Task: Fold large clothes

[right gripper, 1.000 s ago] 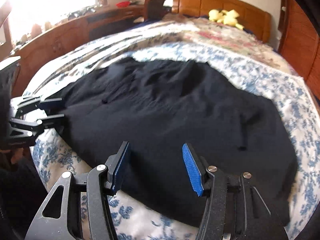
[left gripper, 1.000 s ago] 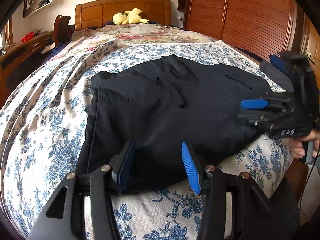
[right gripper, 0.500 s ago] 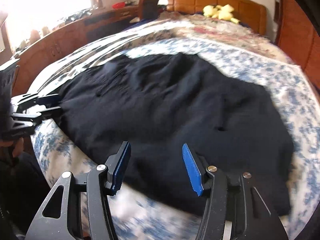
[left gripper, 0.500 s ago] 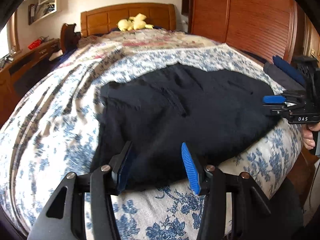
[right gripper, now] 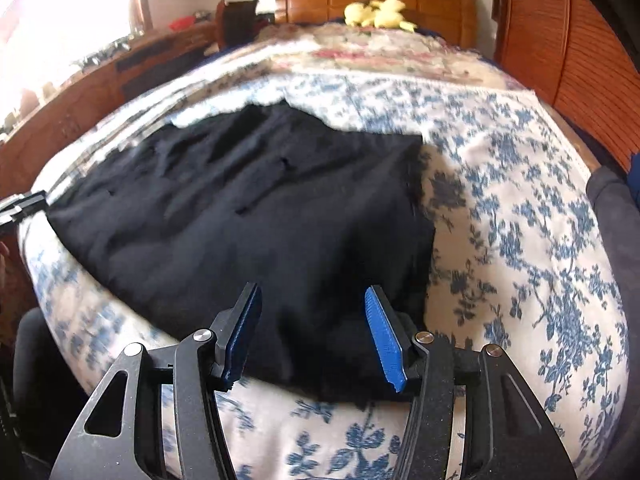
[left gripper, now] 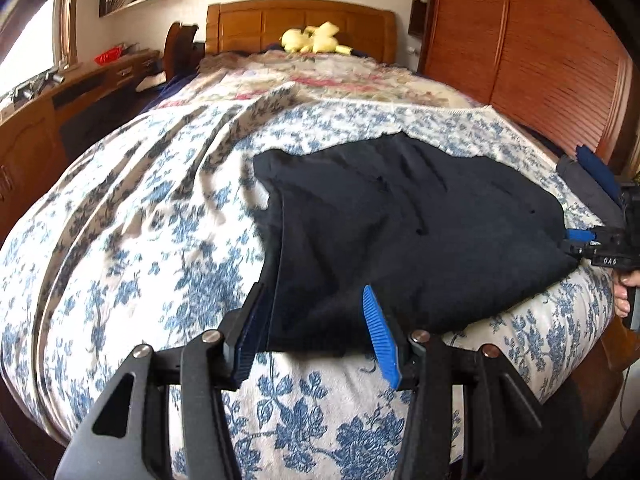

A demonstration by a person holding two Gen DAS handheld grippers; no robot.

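Large black fabric garment [left gripper: 400,232], already doubled over by the look of it, lying on the near end of the blue-and-white floral bedspread [left gripper: 132,248], front hem at the mattress edge. Left hand-held gripper [left gripper: 312,334] released, blue pads spread either side of the near-left hem corner, cloth between but not pinched. Right hand-held gripper [right gripper: 312,334] likewise released, straddling the near-right corner in the right wrist view; seen from the left view at the garment's far right edge, contact there too small to tell.

Risks, as judgement:
- Closing on the top layer only, stacked layers at the left edge [left gripper: 280,264] then separating and the fold going crooked.
- Pinching bedspread along with hem, since both pads sit low at the mattress edge; lifting would then drag the cover and wrinkle the garment.
- Uneven lift between the two corners, skewing the fold line; black cloth hides seams, hard to judge alignment.
- Hem overhanging the edge, likely to slide off if nudged instead of grasped.
- Existing creases across the middle [right gripper: 248,184] getting trapped inside the next fold.
- Dark grey and blue items [left gripper: 592,184] just beside the right edge, possible snag.
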